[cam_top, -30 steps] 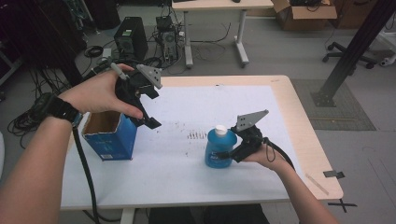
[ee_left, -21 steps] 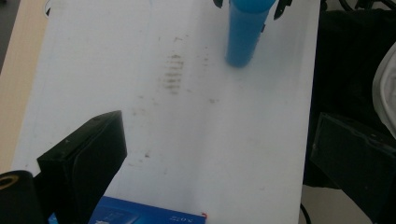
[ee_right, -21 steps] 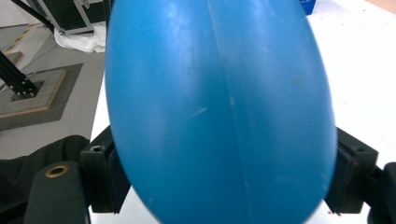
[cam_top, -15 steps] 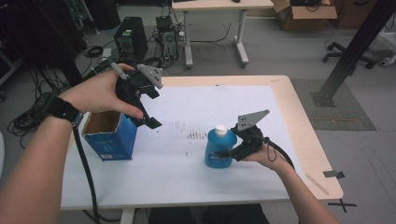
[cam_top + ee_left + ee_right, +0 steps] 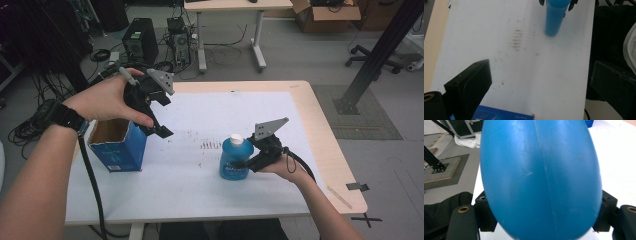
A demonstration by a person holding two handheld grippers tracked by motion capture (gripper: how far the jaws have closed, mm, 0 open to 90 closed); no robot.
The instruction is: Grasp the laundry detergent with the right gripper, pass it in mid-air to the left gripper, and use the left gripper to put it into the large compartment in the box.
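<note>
The worktop (image 5: 320, 125) had a pale wooden surface, most of it covered by a white sheet (image 5: 210, 185) that left the wood bare along the far and right edges. Dark smudges (image 5: 210, 145) marked the sheet near its middle. A blue carton (image 5: 118, 150) with its top open stood on the sheet near the left edge. A blue bottle (image 5: 234, 160) with a white cap stood upright on the sheet right of the middle, well apart from the carton.

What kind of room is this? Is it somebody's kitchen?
Probably not a kitchen: it looks like a lab or workshop. A black computer tower sits on the floor among tangled black cables, with a brown cardboard box and a wheeled office chair base behind.
</note>
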